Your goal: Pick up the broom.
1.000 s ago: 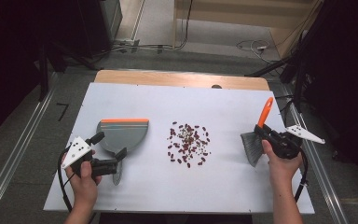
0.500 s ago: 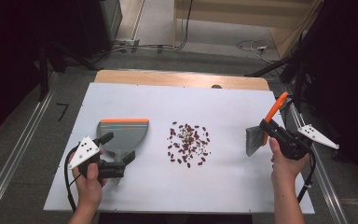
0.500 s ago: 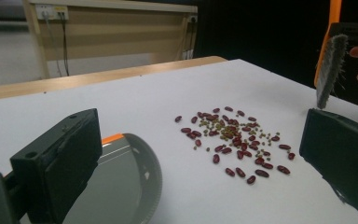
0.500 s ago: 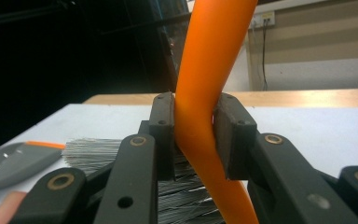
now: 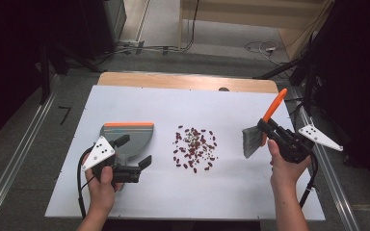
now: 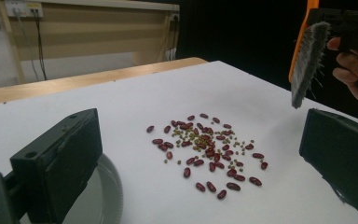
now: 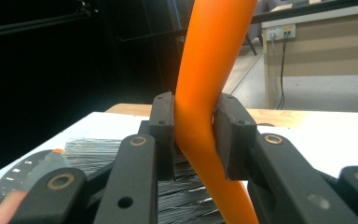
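In the high view, my right tongs (image 5: 270,129), clamping the orange-handled brush (image 5: 259,131), are sitting higher at the right edge than a second ago, while my left tongs (image 5: 134,153), jaws apart and gripping nothing, are now lying just below the grey dustpan (image 5: 127,137) at lower left. In the left gripper view, my open jaws are framing the beans (image 6: 204,148) at centre, the brush (image 6: 307,58) hanging upper right. In the right gripper view, my jaws are pinching the orange handle (image 7: 205,102) at centre.

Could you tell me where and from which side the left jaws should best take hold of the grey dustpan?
Probably the dustpan by its near, handle end, approached from the person's side: the orange-edged lip faces away, toward the table's far side, and the left gripper already stands open at that end.
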Available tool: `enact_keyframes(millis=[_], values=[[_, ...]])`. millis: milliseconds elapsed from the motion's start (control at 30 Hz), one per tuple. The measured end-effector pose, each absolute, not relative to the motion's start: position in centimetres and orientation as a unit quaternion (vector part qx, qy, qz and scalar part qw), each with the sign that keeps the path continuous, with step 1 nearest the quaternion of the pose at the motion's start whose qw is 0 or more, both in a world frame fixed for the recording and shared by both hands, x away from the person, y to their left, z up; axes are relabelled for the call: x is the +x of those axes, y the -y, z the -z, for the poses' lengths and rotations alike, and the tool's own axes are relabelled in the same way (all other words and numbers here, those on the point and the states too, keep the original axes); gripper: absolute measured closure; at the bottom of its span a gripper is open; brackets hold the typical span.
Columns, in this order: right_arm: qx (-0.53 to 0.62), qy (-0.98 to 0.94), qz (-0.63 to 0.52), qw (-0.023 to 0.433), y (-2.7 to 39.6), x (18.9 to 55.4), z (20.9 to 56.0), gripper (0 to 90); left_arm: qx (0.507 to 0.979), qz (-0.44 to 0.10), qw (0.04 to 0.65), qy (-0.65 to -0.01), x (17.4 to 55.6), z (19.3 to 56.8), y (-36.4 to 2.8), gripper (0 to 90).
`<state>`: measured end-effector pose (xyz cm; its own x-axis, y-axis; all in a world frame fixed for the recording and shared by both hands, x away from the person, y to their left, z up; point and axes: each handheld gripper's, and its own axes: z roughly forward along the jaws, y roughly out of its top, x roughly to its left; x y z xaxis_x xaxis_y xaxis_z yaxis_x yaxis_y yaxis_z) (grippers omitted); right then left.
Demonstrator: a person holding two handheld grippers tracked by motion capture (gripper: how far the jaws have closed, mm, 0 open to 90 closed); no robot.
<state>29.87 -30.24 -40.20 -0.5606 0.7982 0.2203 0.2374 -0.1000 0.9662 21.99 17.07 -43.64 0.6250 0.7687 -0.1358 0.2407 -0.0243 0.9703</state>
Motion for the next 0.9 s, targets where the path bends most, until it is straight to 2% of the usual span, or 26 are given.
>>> enact_keyframes(millis=[667, 900], values=[[0.373, -0.654, -0.629, 0.193, 23.6, 28.5, 39.5, 68.9, 0.693, -0.171, 0.607, -0.350, 23.7, 42.9, -12.6, 0.0], [0.358, -0.664, -0.630, 0.182, 21.3, 28.1, 39.6, 68.9, 0.702, -0.154, 0.615, -0.324, 23.4, 42.0, -10.6, 0.0]])
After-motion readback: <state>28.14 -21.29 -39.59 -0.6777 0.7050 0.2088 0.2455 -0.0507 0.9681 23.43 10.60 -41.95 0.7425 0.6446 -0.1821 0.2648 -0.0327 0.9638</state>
